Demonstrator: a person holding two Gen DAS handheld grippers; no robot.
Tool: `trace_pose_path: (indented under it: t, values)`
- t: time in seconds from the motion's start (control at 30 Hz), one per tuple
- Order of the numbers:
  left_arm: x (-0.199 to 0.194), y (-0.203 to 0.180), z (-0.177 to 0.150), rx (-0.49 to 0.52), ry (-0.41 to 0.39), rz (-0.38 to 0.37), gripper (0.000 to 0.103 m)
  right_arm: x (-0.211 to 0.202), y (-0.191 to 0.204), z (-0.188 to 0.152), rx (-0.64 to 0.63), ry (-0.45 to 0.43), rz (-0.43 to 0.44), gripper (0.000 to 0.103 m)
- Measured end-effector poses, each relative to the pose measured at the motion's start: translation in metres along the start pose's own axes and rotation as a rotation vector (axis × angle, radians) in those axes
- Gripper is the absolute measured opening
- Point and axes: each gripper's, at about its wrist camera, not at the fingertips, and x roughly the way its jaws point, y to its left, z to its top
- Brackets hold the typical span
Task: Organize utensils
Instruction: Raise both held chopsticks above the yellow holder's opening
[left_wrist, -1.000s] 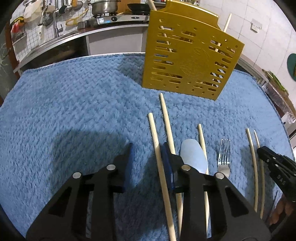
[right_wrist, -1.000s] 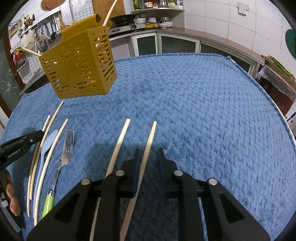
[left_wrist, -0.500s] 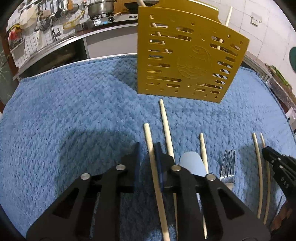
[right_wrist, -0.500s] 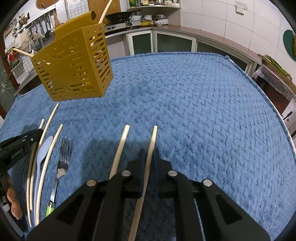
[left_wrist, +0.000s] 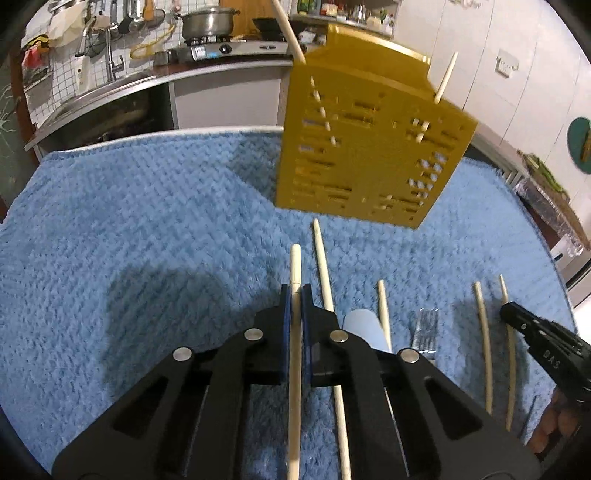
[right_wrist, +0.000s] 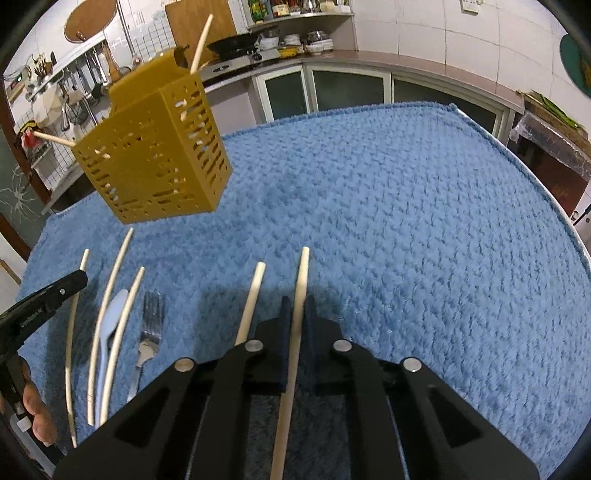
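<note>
My left gripper is shut on a pale wooden chopstick that runs back between its blue pads. My right gripper is shut on another chopstick, and its black finger also shows in the left wrist view as the right gripper. A gold slotted utensil holder stands upright on the blue cloth ahead, with chopsticks sticking out of its top. Loose on the cloth lie more chopsticks, a white spoon and a fork with a green handle.
The blue textured cloth covers the table, with open room on the right side. A second loose chopstick lies just left of my right gripper. A person's hand holds the left gripper. Kitchen counters stand behind.
Both grippers have closed on their chopsticks. The left gripper moved toward the holder and rose a little with its chopstick. The right gripper stayed nearly in place.
</note>
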Motion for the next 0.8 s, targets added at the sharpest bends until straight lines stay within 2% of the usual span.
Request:
trace_pose_path:
  t: [0.1, 0.43, 0.8]
  values:
    - [-0.014, 0.002, 0.001, -0.009, -0.041, -0.017, 0.004, -0.012, -0.001, 0.002, 0.015, -0.037, 0.053, 0.006]
    - [-0.066, 0.008, 0.009, -0.025, -0.180, -0.094, 0.004, -0.055, 0.010, 0.015, -0.010, -0.166, 0.126, 0.006]
    - [-0.104, 0.014, 0.023, -0.018, -0.295, -0.107, 0.004, -0.097, 0.026, 0.033, -0.035, -0.359, 0.154, 0.006]
